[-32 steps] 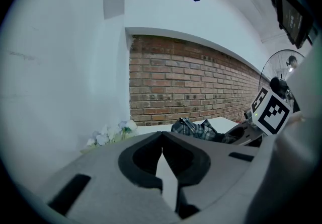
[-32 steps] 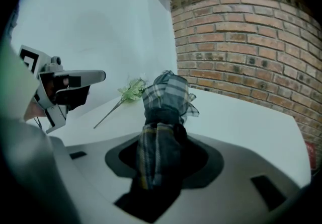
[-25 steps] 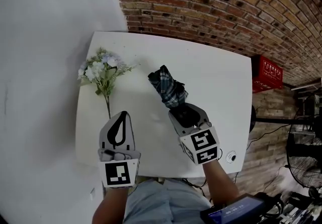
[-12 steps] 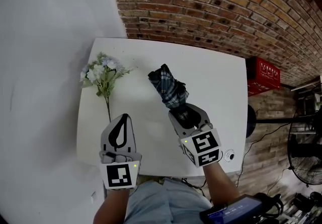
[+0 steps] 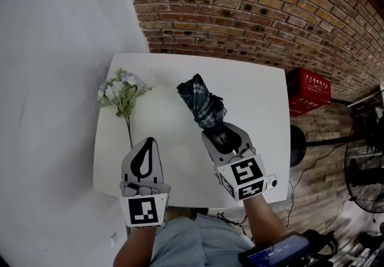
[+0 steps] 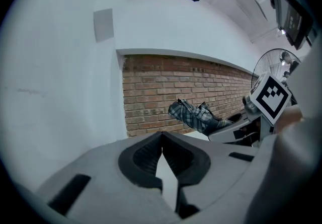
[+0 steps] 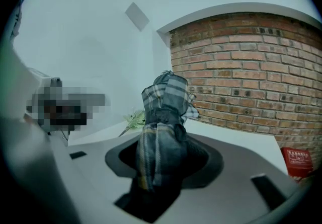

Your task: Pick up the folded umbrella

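The left gripper (image 5: 147,141): pale grey moulded plastic shell, black ribbed lining inside the fingers (image 6: 143,155), white cube with black square markers (image 5: 144,209) at rear. The right gripper (image 5: 221,137): same build. Person wears a light blue-grey fabric garment (image 5: 186,242).

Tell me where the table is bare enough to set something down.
Widest bare patch: the table right of the umbrella, out to its edge. A narrower one lies between umbrella and flowers. Crowded: near edge, by left gripper and right gripper.
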